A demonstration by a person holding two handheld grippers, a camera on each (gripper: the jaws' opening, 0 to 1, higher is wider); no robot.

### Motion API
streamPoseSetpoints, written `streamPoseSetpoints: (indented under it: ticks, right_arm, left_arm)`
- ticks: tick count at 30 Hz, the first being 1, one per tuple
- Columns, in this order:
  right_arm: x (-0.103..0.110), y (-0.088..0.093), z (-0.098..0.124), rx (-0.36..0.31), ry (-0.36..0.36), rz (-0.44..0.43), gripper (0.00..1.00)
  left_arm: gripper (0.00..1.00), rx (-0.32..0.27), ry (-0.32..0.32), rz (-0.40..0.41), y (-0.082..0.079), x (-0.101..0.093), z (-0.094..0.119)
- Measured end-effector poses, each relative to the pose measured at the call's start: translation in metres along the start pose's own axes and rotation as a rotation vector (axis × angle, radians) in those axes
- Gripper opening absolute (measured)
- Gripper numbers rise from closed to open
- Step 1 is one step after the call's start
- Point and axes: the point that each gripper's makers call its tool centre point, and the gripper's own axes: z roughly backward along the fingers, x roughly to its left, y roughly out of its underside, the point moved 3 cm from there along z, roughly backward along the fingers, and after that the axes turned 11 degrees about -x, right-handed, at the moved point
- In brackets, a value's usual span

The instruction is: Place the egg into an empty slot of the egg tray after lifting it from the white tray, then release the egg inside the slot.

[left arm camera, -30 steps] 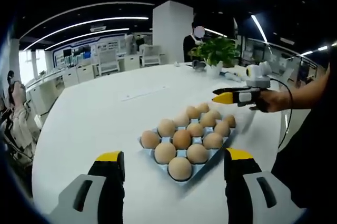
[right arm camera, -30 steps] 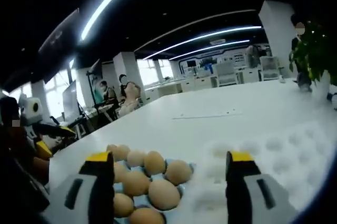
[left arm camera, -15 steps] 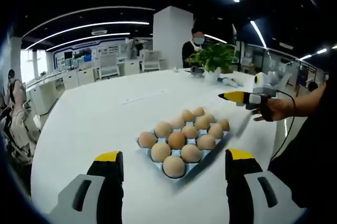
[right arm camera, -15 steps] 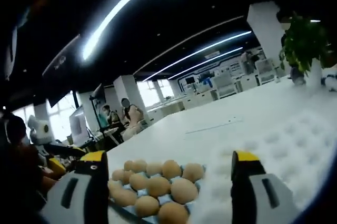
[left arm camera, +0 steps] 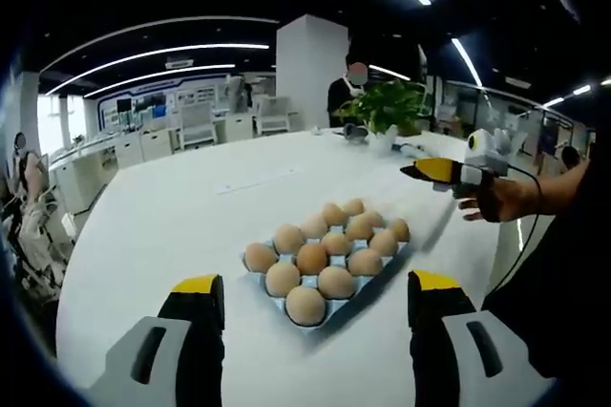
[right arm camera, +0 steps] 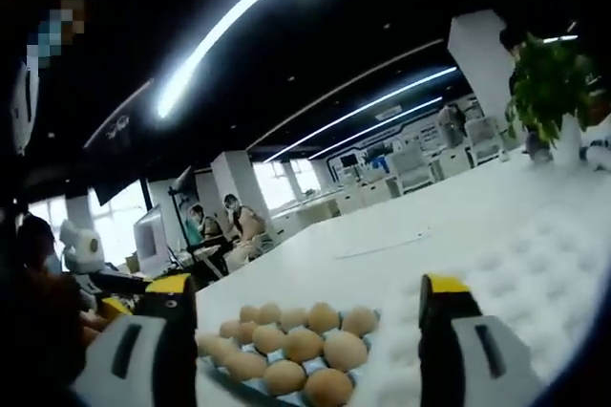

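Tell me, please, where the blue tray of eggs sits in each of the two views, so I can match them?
Left gripper view: the egg tray lies at centre, just above and between the open jaws.
Right gripper view: the egg tray lies low and left of centre, between the open jaws.
Shared landmark: the potted plant, upper right of centre in the left gripper view, far right in the right.

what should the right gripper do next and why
Probably lower the right gripper toward the nearest egg. Its jaws stand open and empty, up above the table. The eggs sit in the blue tray, and the white tray beside it shows bare dimples.
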Motion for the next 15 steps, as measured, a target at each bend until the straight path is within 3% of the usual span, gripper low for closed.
streamPoseSetpoints:
  ticks: [15]
  right_arm:
    - [-0.0006, -0.0004, 0.0095, 0.003, 0.009, -0.02, 0.99]
  left_arm:
    - [0.76, -0.004, -0.005, 0.007, 0.0028, -0.0055, 0.0047]
